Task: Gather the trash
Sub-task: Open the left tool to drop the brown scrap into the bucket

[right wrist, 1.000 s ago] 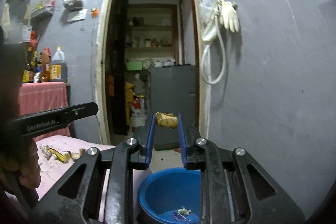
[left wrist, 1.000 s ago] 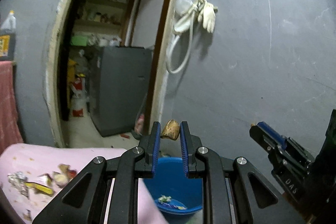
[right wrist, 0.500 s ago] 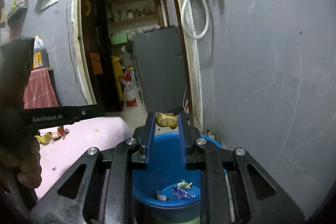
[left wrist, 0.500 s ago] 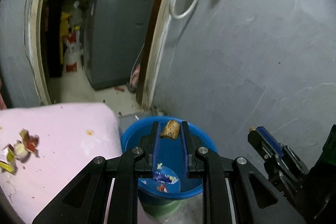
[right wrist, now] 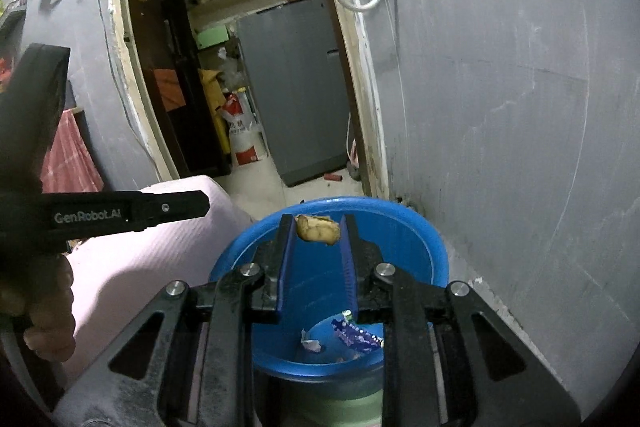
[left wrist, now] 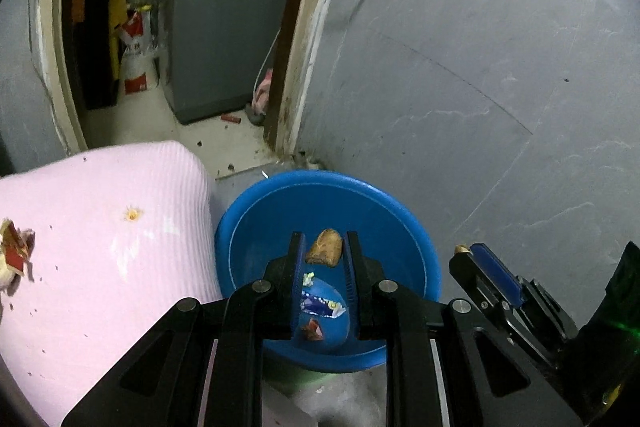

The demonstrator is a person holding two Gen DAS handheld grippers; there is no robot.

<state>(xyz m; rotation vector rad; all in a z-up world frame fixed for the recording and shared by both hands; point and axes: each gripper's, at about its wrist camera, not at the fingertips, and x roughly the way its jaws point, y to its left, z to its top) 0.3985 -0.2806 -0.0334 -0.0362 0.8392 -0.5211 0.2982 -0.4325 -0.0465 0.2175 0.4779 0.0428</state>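
Note:
A blue basin stands on the floor by the grey wall, with a few wrappers on its bottom. My left gripper is shut on a brown scrap of trash and holds it over the basin. My right gripper is shut on a yellowish-brown scrap and holds it over the basin's far rim. The right gripper also shows at the right edge of the left wrist view.
A pink-covered table lies left of the basin, with several scraps at its left edge. The grey wall is close on the right. An open doorway with a grey appliance is behind.
Both grippers have tilted down and moved over the basin, still holding their scraps. The basin now fills the lower middle of both views.

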